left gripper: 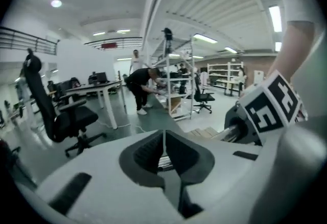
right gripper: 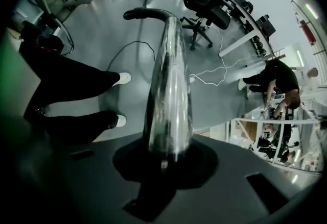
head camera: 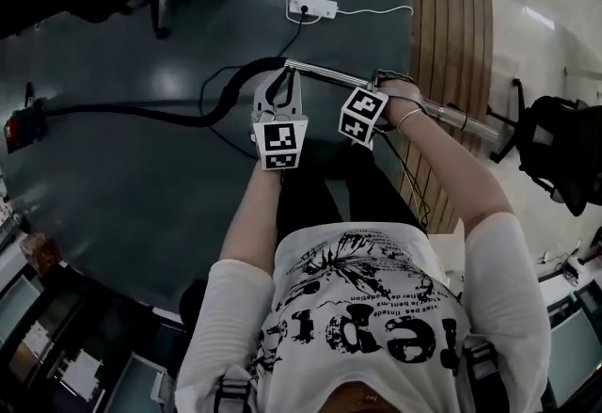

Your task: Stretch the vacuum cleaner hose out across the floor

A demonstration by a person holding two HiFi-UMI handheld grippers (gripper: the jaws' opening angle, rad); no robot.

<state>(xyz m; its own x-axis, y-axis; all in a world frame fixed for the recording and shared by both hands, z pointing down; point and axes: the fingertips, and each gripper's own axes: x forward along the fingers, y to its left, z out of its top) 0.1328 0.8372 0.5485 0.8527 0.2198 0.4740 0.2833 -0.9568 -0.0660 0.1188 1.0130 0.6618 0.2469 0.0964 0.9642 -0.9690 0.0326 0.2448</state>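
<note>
Your left gripper (left gripper: 163, 140) had its pads meeting at the tips. A sliver of the chrome wand (head camera: 324, 74) showed in the hollow behind them, so it read as closed round the wand, close to where the black hose (head camera: 141, 112) joins it. Your right gripper (right gripper: 164, 156) pinched the same wand further along, with the tube running straight out from between its jaws. The two grippers sat near each other, just in front of your legs.

From the joint the hose bent sharply, then ran over the dark floor (head camera: 141, 214) to its left edge in the head view. There it met a red-marked unit (head camera: 17, 127), probably the cleaner's body. A thin black cord (head camera: 202, 93) looped beside the bend. The wand's free end reached over the slatted wooden boards (head camera: 451, 25) along the floor's right edge, near an office chair (head camera: 555, 152).

Several things could have gone wrong from there:
- The chrome looked slick, so a hard pull might have let the wand twist or slide in the pads.
- A pull away from the unit might have dragged the unit along instead of taking out the bend.
- The cord loop could have caught under the hose.
- A swing of the wand could have knocked its free end against the boards or the chair.
</note>
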